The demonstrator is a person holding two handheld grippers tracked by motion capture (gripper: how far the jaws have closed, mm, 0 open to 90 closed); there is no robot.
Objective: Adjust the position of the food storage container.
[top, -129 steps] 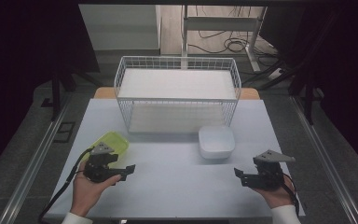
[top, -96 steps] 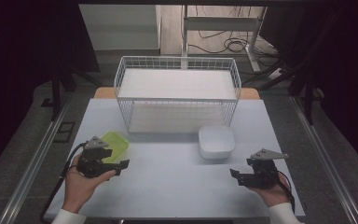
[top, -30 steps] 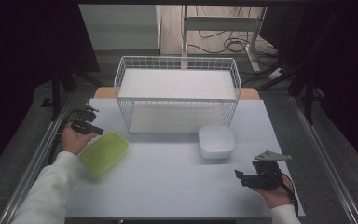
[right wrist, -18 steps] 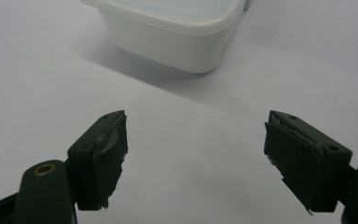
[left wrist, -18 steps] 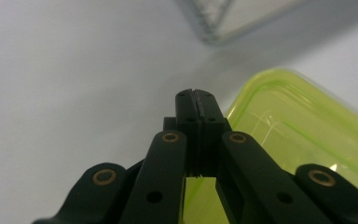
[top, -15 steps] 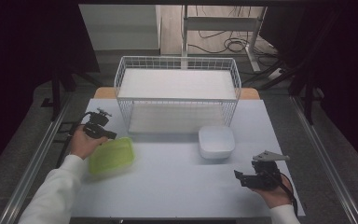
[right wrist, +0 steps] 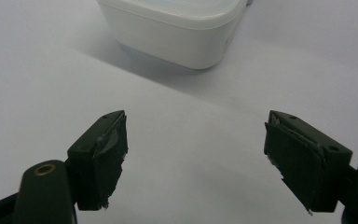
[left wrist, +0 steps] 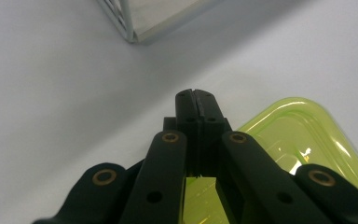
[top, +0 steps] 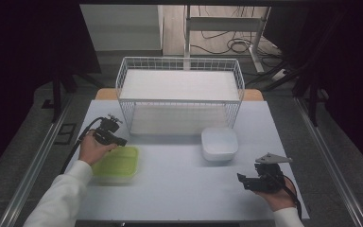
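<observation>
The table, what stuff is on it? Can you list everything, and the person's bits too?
Wire basket: one, white, at the far middle of the table, with a white slab inside.
Green container: one, see-through lime green, near the left side, in front of the basket's left corner.
White container: one, white with its lid on, right of the middle, in front of the basket's right corner.
Table: one, pale grey-white.
Left gripper: one, black, jaws shut, over the green container's far edge.
Right gripper: one, black, jaws open, at the near right, pointing at the white container.
Sleeves: two, white, at the bottom.
</observation>
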